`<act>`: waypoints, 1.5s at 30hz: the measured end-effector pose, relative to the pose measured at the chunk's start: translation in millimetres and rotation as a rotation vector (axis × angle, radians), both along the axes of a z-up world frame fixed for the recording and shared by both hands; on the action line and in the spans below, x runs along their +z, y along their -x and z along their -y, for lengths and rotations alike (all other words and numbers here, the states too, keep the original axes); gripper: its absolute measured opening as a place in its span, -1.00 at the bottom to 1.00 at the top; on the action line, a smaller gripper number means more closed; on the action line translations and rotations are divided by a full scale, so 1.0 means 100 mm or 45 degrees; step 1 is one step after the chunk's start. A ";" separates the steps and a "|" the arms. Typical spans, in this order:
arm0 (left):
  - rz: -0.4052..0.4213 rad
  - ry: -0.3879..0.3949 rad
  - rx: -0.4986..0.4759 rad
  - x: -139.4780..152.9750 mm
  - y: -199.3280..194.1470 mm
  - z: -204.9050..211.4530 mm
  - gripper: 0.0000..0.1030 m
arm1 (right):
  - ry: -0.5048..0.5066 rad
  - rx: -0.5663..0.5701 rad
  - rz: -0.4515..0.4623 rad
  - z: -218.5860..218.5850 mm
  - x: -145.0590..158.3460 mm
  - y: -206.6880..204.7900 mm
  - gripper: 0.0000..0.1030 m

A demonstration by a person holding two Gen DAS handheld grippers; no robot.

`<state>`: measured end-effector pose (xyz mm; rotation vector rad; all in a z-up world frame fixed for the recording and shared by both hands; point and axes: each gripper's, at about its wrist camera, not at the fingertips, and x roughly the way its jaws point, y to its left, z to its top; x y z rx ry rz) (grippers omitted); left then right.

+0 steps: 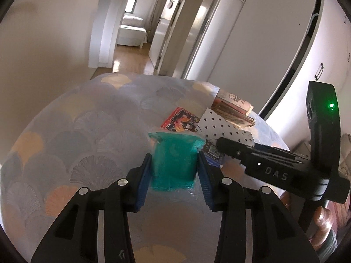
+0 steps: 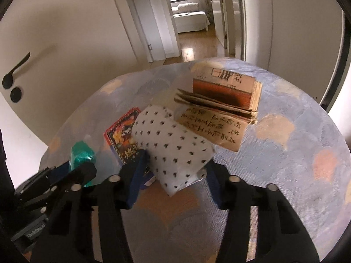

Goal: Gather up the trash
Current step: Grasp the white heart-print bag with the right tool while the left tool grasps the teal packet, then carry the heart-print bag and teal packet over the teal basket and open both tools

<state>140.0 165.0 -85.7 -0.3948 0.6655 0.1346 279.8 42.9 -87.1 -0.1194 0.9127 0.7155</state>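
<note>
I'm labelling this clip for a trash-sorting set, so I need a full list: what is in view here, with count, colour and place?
teal wrapper: one, teal-green, between the left tongs' pads, on the cloth.
dotted white packet: one, white with dark dots, mid-table, between the right tongs' pads.
red picture card: one, red-bordered, flat beside the dotted packet.
old booklet: one, tan with dark handwriting, fanned open, behind the packet.
tablecloth: one, blue-grey with orange fan shapes, covering the round table.
door handle: one, black, on the cream door at left.
bed: one, white, in the far room.
left tongs: one pair, black with blue pads, shut on the wrapper.
right tongs: one pair, black with blue pads, either side of the packet; contact unclear.
</note>
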 end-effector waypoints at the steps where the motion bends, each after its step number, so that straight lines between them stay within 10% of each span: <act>1: 0.000 -0.005 -0.005 0.00 0.00 0.01 -0.24 | 0.000 0.000 0.012 0.00 0.01 0.02 -0.32; 7: 0.006 -0.002 -0.018 -0.01 0.04 -0.02 -0.24 | -0.024 -0.015 0.010 0.10 0.03 0.11 -0.77; 26: 0.055 -0.057 -0.133 0.14 0.06 0.19 -0.24 | -0.117 -0.237 0.037 1.03 0.27 0.55 -0.81; 45: 0.151 -0.156 -0.514 0.61 -0.25 1.80 -0.24 | -0.226 -0.662 0.183 2.63 0.82 0.77 -0.81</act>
